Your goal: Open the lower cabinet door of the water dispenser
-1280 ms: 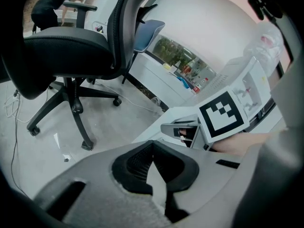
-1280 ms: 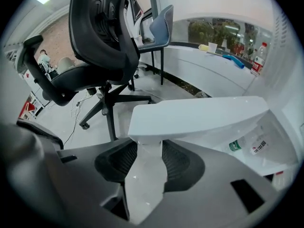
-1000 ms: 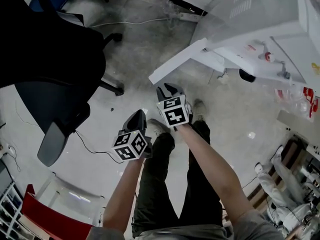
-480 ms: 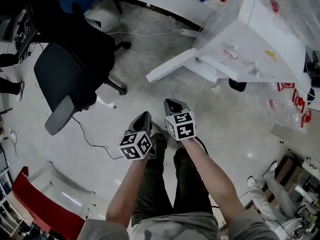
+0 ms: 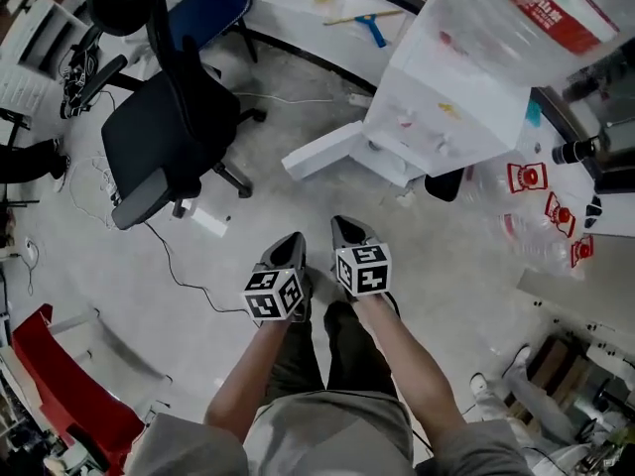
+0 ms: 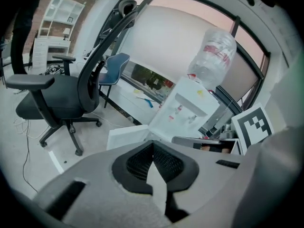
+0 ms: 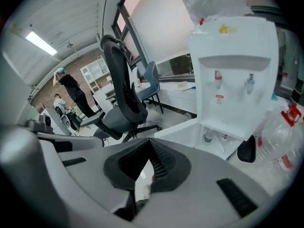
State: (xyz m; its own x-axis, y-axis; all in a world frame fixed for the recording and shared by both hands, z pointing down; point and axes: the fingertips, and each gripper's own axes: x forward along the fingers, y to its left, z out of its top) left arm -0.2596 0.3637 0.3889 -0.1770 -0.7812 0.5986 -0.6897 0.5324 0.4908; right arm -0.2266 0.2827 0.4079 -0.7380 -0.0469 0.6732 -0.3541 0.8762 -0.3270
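A: Head view, which step?
B: Looks finished: shows door (image 5: 322,153) swung out from water dispenser (image 5: 446,107), left gripper (image 5: 290,238) and right gripper (image 5: 344,223) well apart from it. Calls for no further pull.
A: Left gripper view?
B: Shows jaws together, holding nothing.
A: Right gripper view?
B: Same: closed, empty.

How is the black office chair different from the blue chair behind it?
Colour: the black high-backed office chair is dark throughout; the blue shell-backed chair has a blue seat and back.
Base: the black chair stands on a star base with castors; the blue chair on thin straight legs.
Fittings: the black chair has armrests and a headrest; the blue chair shows neither.
Both stand upright and empty.
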